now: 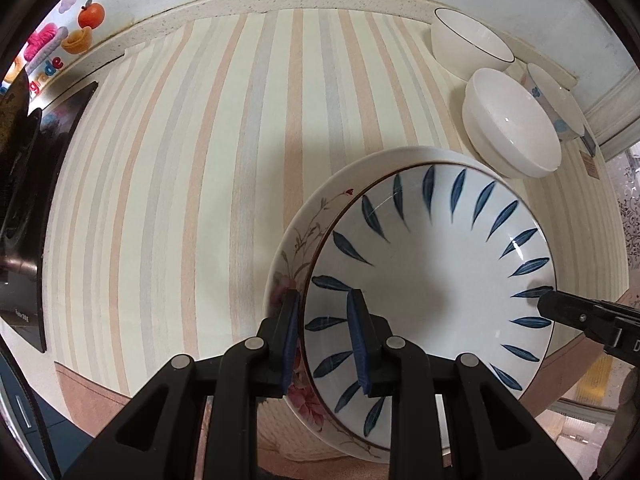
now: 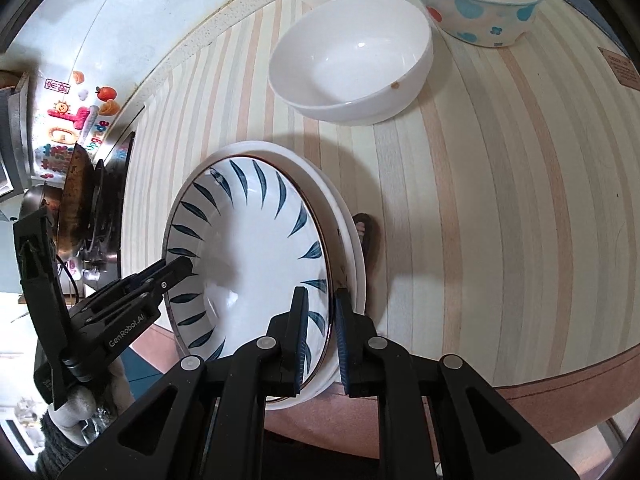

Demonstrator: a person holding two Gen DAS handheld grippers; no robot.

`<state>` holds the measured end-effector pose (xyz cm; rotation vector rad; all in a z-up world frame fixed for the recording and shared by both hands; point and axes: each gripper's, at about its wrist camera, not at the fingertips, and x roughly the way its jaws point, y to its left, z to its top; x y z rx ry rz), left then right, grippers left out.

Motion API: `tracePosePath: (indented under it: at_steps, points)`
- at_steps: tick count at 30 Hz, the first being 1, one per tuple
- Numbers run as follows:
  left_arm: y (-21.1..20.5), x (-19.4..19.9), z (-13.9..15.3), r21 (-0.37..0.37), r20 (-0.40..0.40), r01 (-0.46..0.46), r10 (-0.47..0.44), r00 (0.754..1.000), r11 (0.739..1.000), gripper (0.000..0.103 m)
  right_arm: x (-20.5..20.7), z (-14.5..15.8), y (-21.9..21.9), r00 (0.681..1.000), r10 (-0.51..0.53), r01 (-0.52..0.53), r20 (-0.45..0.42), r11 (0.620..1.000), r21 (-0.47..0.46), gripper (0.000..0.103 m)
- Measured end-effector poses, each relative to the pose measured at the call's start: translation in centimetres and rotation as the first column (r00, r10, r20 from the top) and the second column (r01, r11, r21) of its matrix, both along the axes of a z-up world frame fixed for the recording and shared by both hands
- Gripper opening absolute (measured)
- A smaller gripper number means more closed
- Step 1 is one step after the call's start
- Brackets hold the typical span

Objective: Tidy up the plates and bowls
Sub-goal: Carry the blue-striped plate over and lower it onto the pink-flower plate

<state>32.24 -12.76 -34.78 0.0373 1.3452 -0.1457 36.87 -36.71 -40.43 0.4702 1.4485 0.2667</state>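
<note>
In the left wrist view, the left gripper (image 1: 326, 336) is nearest, its blue-padded fingers (image 1: 290, 336) closed on the rims of the white plate with blue leaf strokes (image 1: 432, 272) and the floral-edged white plate (image 1: 298, 240) beneath it. This stack overhangs the near edge of the striped table (image 1: 200, 160). Toward the far right corner stand a plain white bowl (image 1: 510, 124), a dark-rimmed white bowl (image 1: 468, 42) and a spotted glass bowl (image 1: 558, 100).

In the right wrist view, the right gripper (image 2: 320, 340) pinches the same stack's opposite rim, one finger inside the blue-leaf plate, the other outside the bottom plate.
</note>
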Motion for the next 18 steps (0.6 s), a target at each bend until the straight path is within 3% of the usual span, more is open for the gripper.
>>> tracePosePath:
  at_steps: [4, 11, 16, 18]
  points:
    - [0.2, -0.1, 0.1, 0.007, -0.003, -0.014, 0.014, 1.000, 1.000, 0.021, -0.2, 0.2, 0.4, 1.000, 0.011, -0.011, 0.004, 1.000, -0.029, 0.016]
    - [0.6, -1.5, 1.8, 0.012, 0.019, -0.031, 0.031, 0.999, 0.999, 0.022, -1.0, 2.0, 1.8, 0.998, 0.043, -0.035, 0.046, 0.986, -0.161, 0.016]
    - [0.8, -3.0, 4.8, -0.004, 0.066, -0.011, 0.011, 0.998, 1.000, 0.022, -2.1, 4.4, 2.2, 0.997, 0.036, -0.022, 0.067, 0.980, -0.198, 0.016]
    - [0.6, -3.8, 6.5, -0.006, 0.097, 0.005, -0.004, 0.995, 1.000, 0.022, -3.1, 5.7, 2.4, 0.996, 0.033, -0.015, 0.081, 0.977, -0.214, 0.023]
